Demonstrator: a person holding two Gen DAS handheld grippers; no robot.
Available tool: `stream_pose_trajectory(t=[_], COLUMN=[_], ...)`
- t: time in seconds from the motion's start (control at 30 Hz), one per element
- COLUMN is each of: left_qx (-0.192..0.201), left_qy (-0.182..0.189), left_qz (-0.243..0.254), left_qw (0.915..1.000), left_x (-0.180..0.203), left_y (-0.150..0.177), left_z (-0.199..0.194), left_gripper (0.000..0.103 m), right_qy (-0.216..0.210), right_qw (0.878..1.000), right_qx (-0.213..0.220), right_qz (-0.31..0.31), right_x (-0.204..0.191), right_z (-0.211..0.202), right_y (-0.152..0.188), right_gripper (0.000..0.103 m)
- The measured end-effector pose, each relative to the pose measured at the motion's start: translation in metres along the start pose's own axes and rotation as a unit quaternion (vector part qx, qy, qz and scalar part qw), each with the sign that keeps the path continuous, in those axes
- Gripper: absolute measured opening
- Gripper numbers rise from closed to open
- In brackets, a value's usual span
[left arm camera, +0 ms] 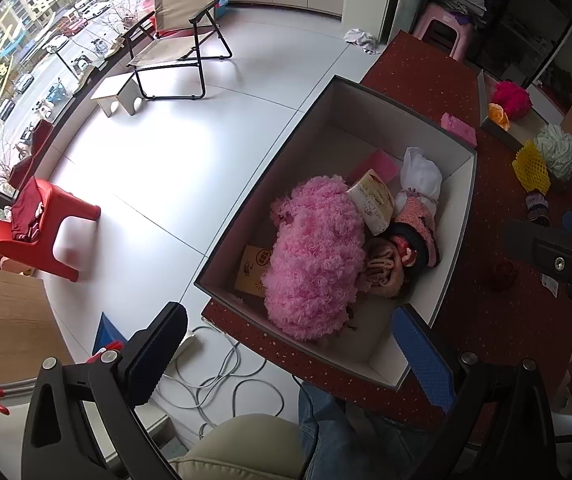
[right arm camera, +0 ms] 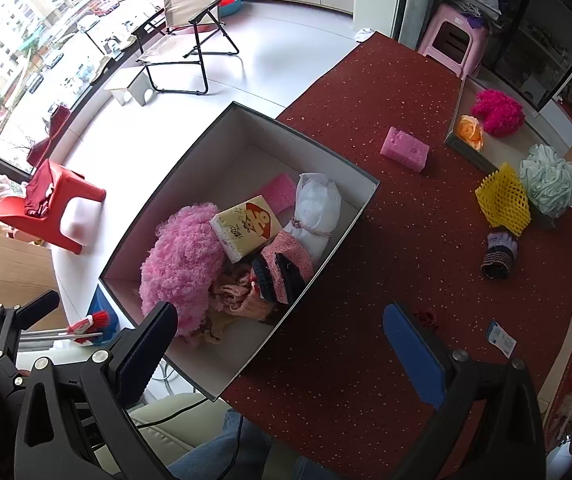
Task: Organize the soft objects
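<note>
A grey open box [left arm camera: 452, 184] [right arm camera: 350, 204] stands at the left edge of the red table [right arm camera: 366, 92]. It holds a fluffy pink bundle [left arm camera: 314, 256] [right arm camera: 181, 260], a yellow tissue pack [left arm camera: 372, 200] [right arm camera: 245, 226], a white bag [right arm camera: 318, 208], knitted pieces and a pink sponge. My left gripper [left arm camera: 298, 344] is open and empty over the box's near corner. My right gripper [right arm camera: 281, 340] is open and empty over the box's near right wall. On the table lie a pink sponge [right arm camera: 405, 149], a yellow foam net [right arm camera: 504, 198], a pale green bath puff [right arm camera: 550, 186] and a striped knit piece [right arm camera: 500, 254].
A tray [right arm camera: 466, 146] at the back right holds an orange flower [right arm camera: 470, 130] and a magenta fluffy thing [right arm camera: 498, 112]. A small dark red object [right arm camera: 426, 318] lies by my right finger. A red stool [left arm camera: 41, 232], a folding chair [left arm camera: 181, 36] and cables [left arm camera: 221, 376] are on the floor at left.
</note>
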State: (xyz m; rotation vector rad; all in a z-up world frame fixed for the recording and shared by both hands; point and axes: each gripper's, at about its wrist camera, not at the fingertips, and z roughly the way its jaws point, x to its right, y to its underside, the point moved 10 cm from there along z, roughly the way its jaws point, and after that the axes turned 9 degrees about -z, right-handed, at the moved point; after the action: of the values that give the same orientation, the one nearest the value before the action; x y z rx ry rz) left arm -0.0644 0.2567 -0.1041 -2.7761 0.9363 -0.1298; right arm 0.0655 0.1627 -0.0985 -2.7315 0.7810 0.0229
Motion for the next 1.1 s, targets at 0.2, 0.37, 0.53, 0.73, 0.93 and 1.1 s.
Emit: stream_pose_trajectory(t=[0.2, 0.37, 0.53, 0.73, 0.93, 1.1], left_qx=[-0.002, -0.002, -0.003, -0.003, -0.004, -0.006], left_qy=[-0.005, -0.008, -0.005, -0.004, -0.003, -0.002], left_qz=[0.003, -0.003, -0.008, -0.007, -0.007, -0.005], left_qw=[1.0000, 1.0000, 0.9999, 1.0000, 1.0000, 1.0000], left_x=[0.0000, -0.0021, -0.0037, -0.0037, -0.0028, -0.0003], left_y=[0.0017, 0.0010, -0.0005, -0.0019, -0.0027, -0.0023], left_z=[0.0022, 0.0036, 0.0046, 0.0050, 0.0060, 0.0074], left_gripper=[0.103, 0.103, 0.103, 0.103, 0.103, 0.103], right_qy=[-0.001, -0.001, -0.001, -0.001, -0.002, -0.004], right_qw=[1.000, 1.000, 1.000, 1.000, 1.000, 1.000], right_qx=[-0.005, -0.011, -0.014, -0.015, -0.016, -0.017], right_qz=[-0.002, -0.007, -0.014, -0.019, -0.018, -0.020], right_x=[-0.0002, -0.0018, -0.0044, -0.0073, -0.0073, -0.0080], right_z=[0.0023, 0.0053, 0.0067, 0.0076, 0.0084, 0.0096], right_y=[0.0010, 0.0020, -0.0003, -0.0015, -0.0019, -0.0017], right_gripper=[0.103, 0.103, 0.103, 0.103, 0.103, 0.103])
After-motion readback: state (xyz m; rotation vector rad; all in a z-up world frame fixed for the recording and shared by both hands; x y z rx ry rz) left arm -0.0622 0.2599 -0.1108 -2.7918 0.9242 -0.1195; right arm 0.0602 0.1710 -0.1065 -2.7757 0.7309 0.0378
